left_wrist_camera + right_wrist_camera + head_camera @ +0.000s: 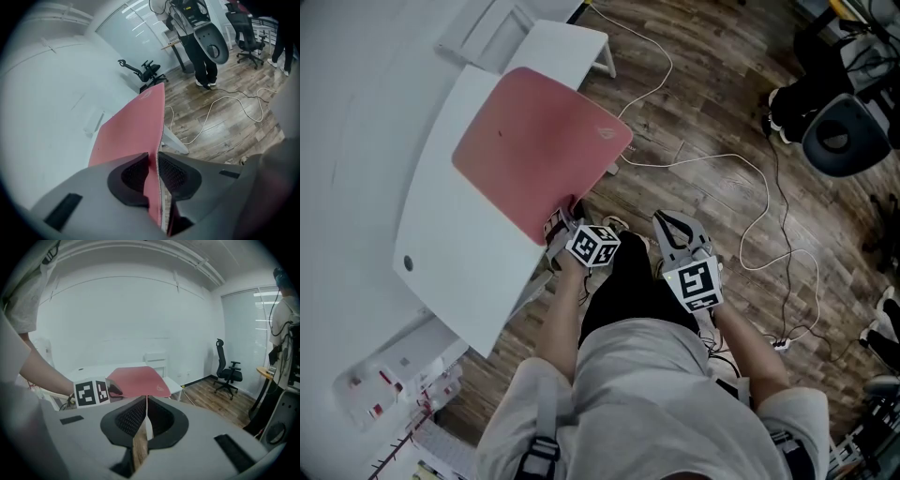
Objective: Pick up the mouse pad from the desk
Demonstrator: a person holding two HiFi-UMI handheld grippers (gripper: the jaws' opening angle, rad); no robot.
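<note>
while left gripper (563,223) clamps mouse pad (539,141) edge at desk (441,244) rim, right gripper (666,221) closed, empty.

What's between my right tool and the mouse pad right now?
Only the left tool, clamped on the mouse pad's near edge; the rest is open air. The head view shows this, with the right tool shut and empty.

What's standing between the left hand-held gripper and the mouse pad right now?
Nothing visible. The left hand-held gripper is already closed on the near edge of the mouse pad, where it overhangs the desk.
</note>
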